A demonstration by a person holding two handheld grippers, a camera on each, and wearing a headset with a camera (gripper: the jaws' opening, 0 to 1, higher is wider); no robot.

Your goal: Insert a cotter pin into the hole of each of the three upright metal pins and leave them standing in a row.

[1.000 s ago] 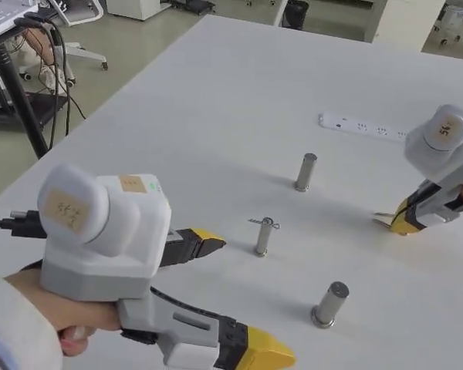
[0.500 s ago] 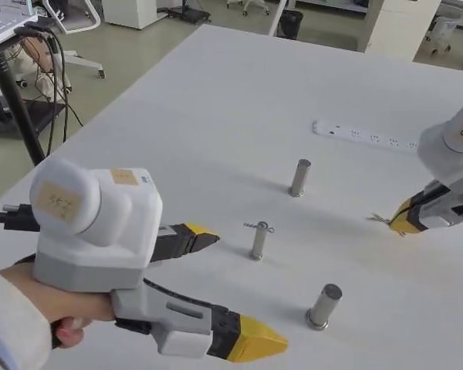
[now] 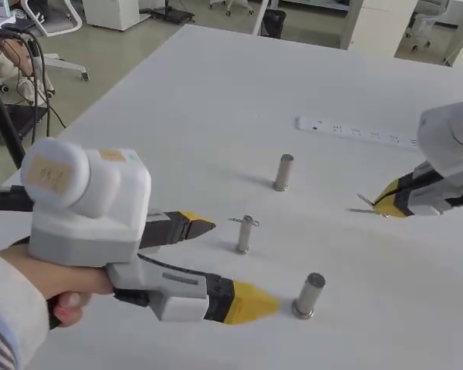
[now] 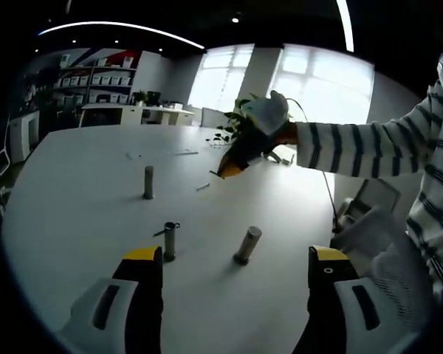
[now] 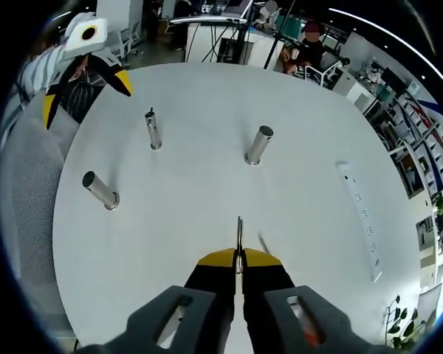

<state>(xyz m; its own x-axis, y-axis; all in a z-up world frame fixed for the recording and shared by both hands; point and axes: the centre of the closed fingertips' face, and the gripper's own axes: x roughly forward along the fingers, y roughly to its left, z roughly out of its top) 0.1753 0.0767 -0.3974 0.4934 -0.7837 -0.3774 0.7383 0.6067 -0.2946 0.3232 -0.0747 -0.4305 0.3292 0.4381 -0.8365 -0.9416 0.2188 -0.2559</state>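
Moved since earlier: right gripper (image 3: 380,206) with its cotter pin (image 3: 364,202), now a little higher and nearer the row; partly camera swing as well
Head view, grippers: left gripper (image 3: 235,264) spread wide and empty, hovers just beside the middle pin (image 3: 245,236); right gripper pressed together on the cotter pin, well apart from the row
Head view, row: all three upright on the table (image 3: 177,116); fitted cotter pin (image 3: 242,222) through the middle pin, far pin (image 3: 283,172) and near pin (image 3: 309,295) bare
Left gripper view: jaws apart, near pin (image 4: 247,245) ahead between them, untouched
Right gripper view: tips pinching the cotter pin (image 5: 238,232), aimed between far pin (image 5: 258,144) and middle pin (image 5: 153,129); likely a spare cotter pin (image 5: 262,242) flat on the table just beside
Progress: by the look of it one of three done; two insertions left, the held cotter pin probably for the next
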